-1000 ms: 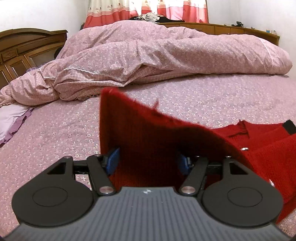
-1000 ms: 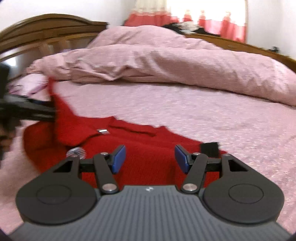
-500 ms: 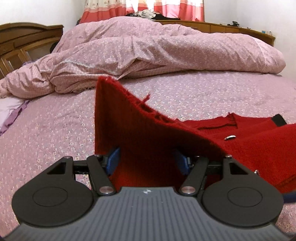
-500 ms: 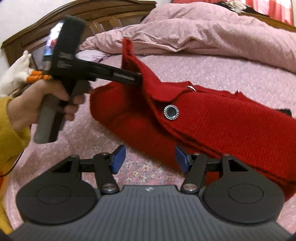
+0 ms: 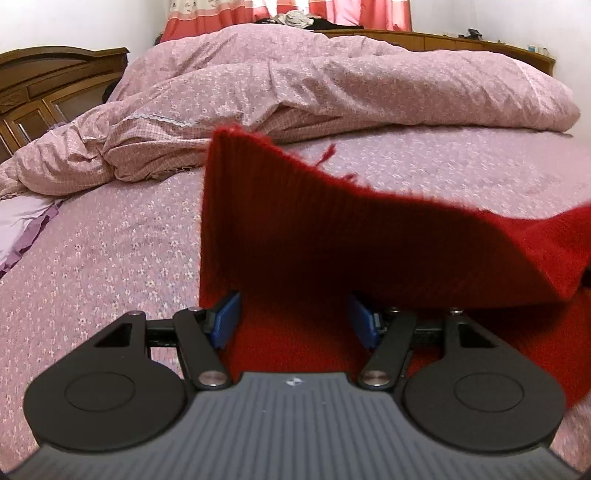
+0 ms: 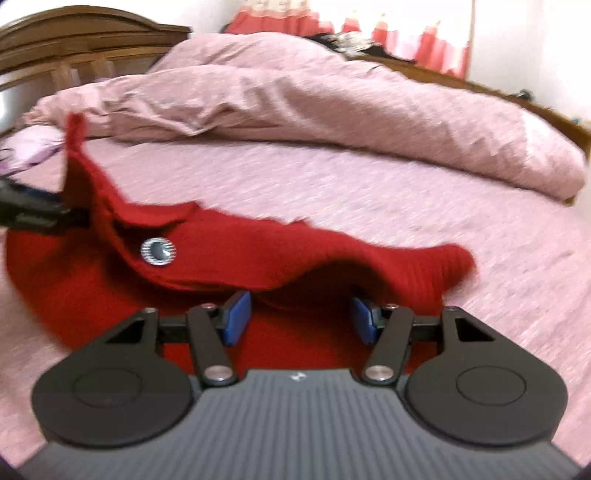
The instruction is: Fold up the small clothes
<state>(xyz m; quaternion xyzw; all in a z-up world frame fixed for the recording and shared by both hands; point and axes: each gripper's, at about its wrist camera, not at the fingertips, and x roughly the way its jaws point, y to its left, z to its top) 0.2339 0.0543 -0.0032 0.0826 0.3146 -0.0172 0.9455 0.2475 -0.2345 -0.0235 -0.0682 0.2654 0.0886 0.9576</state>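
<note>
Garment: a small red knitted cardigan (image 6: 229, 258), fuzzy and ribbed, lies on the bed; one edge is lifted into a raised, tent-like flap (image 5: 295, 229) with loose threads along its top.
Button: one round, silver-rimmed button (image 6: 158, 252) with a dark centre sits on the lifted front panel.
Bed surface: a pink sheet (image 5: 110, 240) printed with tiny white flowers, smooth and flat.
Bedding behind: a crumpled pink duvet (image 5: 332, 85), checked on its underside, heaped across the far side.
Surroundings: a carved brown wooden headboard (image 5: 44, 85); red and white curtains (image 5: 295, 14) at the back.
Left gripper (image 5: 295, 319): black arms with blue pads; jaws stand apart with the red flap rising between them. Whether the pads press the knit I cannot tell.
Right gripper (image 6: 301, 317): blue pads apart over the cardigan's near edge, with knit beneath them, pads not pressing it.
Hard to make out: the right view is motion-blurred; the cardigan's sleeves and overall outline are hidden by folds.
</note>
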